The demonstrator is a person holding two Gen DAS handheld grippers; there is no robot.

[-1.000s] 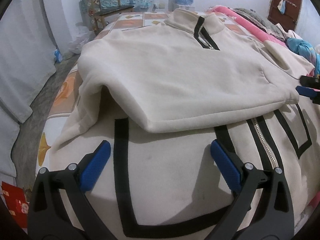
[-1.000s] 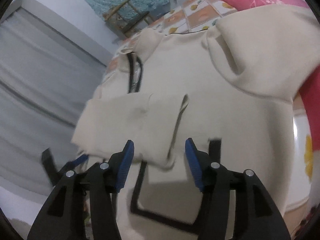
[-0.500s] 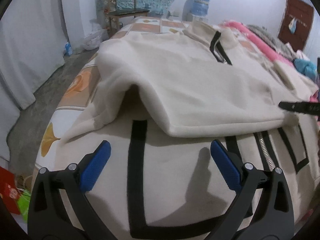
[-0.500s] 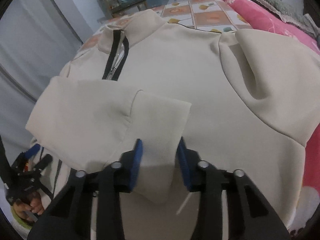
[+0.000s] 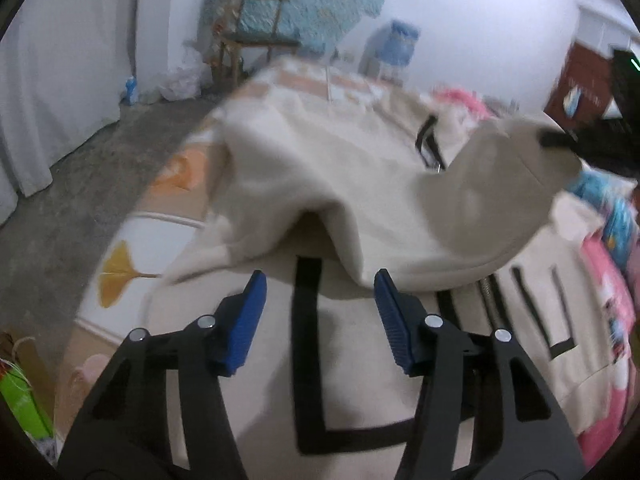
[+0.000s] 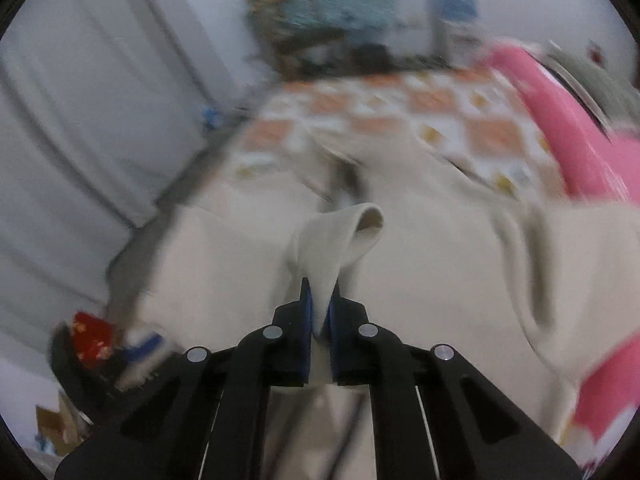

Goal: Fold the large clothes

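Observation:
A large cream zip jacket with black stripes lies spread on the bed. Its sleeve is folded across the body and its cuff end is lifted at the right. My left gripper is open and empty, hovering over the jacket's hem, just short of the sleeve's lower fold. My right gripper is shut on the sleeve cuff and holds it up above the jacket. It shows at the right edge of the left wrist view.
The bed has an orange-and-white checked sheet. A pink blanket lies along its right side. A wooden chair and a water bottle stand by the far wall. White curtains hang at the left above a grey floor.
My right gripper has closed on the sleeve cuff and lifted it off the jacket. My left gripper's jaws have narrowed and it has moved forward to the sleeve fold.

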